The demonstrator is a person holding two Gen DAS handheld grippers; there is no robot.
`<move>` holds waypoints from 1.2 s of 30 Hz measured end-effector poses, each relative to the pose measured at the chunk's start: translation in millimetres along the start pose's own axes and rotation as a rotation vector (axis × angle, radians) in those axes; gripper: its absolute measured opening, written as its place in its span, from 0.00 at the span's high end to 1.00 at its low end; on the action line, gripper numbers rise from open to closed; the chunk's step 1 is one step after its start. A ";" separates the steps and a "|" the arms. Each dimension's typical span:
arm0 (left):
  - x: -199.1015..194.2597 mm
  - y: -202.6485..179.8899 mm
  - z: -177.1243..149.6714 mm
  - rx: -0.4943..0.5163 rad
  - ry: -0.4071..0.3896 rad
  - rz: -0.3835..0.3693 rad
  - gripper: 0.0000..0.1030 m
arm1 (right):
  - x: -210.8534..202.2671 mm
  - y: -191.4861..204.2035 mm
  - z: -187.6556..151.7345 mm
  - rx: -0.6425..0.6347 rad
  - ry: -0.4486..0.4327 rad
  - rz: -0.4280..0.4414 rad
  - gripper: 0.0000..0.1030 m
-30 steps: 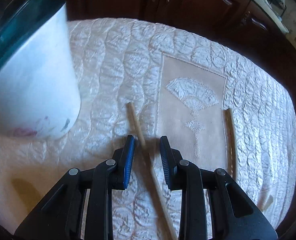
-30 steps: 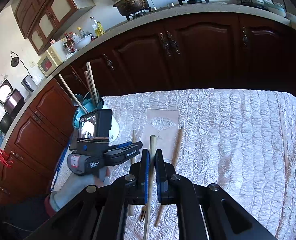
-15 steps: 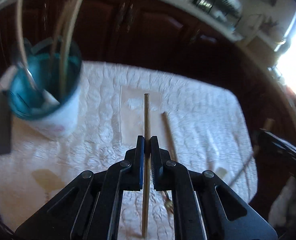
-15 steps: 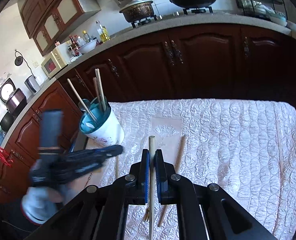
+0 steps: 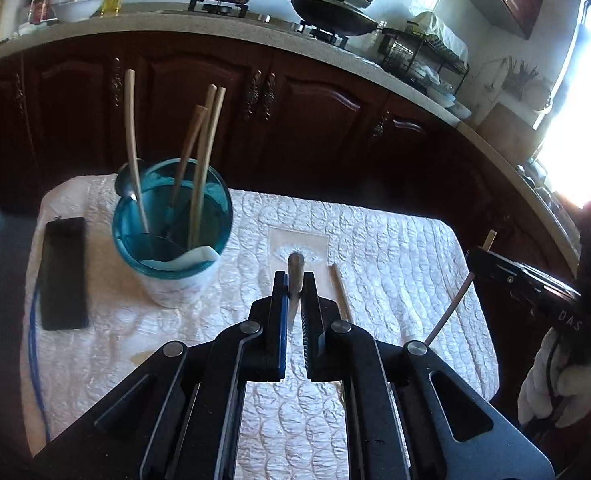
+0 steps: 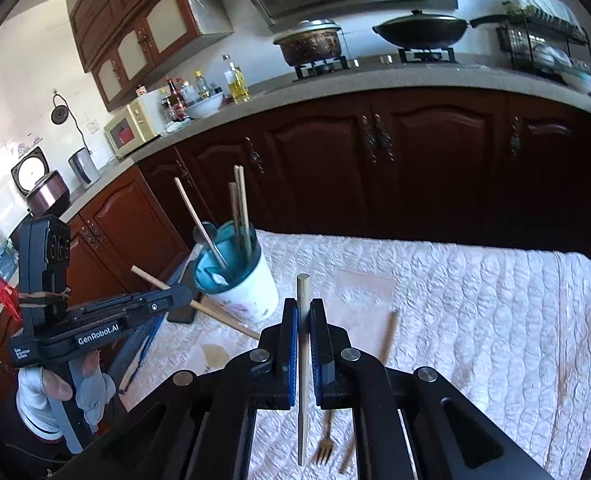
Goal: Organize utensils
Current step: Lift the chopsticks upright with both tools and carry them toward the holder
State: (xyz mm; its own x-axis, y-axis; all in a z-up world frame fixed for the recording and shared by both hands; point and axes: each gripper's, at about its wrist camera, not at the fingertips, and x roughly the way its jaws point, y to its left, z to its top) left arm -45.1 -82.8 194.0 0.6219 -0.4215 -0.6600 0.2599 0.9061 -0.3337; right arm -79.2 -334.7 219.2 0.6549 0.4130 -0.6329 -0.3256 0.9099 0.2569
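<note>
- Fingers, both pairs closed: left gripper (image 5: 293, 292) clamps one chopstick (image 5: 294, 280); right gripper (image 6: 303, 320) clamps another chopstick (image 6: 302, 344), long axis running near-to-far.
- Tabletop (image 5: 395, 248), quilted white cover.
- Teal-rimmed cup (image 5: 173, 232), far left, holding upright chopsticks and a spoon; it lies left and beyond both grippers, the left one nearer.
- Phone (image 5: 64, 272), left of cup.
- Loose chopstick (image 6: 389, 334), right.
- Fork (image 6: 324, 444), near edge.

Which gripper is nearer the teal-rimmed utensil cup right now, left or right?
Left. The left gripper, holding a chopstick, sits just beside the cup. The right gripper, clamping another chopstick, is farther toward the table's middle.
</note>
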 end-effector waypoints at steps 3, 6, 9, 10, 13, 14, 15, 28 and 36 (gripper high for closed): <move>-6.9 5.2 1.9 0.001 -0.012 0.010 0.96 | 1.9 4.7 7.3 -0.011 -0.009 0.010 0.95; -11.0 7.6 2.7 0.002 -0.017 0.012 0.96 | 3.3 10.7 13.7 -0.028 -0.014 0.017 0.95; -14.3 9.1 3.6 0.004 -0.022 0.014 0.96 | 5.4 17.1 18.7 -0.042 -0.020 0.020 0.95; -15.8 9.0 4.3 0.003 -0.025 0.014 0.96 | 5.7 18.5 19.7 -0.044 -0.021 0.022 0.95; -20.8 8.5 5.6 0.005 -0.035 0.016 0.96 | 8.1 21.8 23.7 -0.053 -0.026 0.025 0.95; -22.0 9.2 6.3 0.005 -0.037 0.016 0.96 | 8.9 23.4 25.2 -0.056 -0.027 0.025 0.95; -23.3 9.7 6.9 0.003 -0.039 0.014 0.96 | 10.1 24.3 26.8 -0.058 -0.029 0.025 0.95; -71.9 21.1 45.8 0.000 -0.116 -0.015 0.96 | 21.0 46.7 71.1 -0.099 -0.084 0.028 0.95; -100.3 37.9 86.2 -0.002 -0.200 0.024 0.95 | 33.7 64.5 105.7 -0.126 -0.117 0.036 0.95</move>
State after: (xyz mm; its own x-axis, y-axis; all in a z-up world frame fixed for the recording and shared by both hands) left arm -33.9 -3.1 305.6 0.7625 -0.3841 -0.5206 0.2421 0.9156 -0.3209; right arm -6.1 -258.1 291.7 0.7138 0.4531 -0.5340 -0.4282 0.8857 0.1792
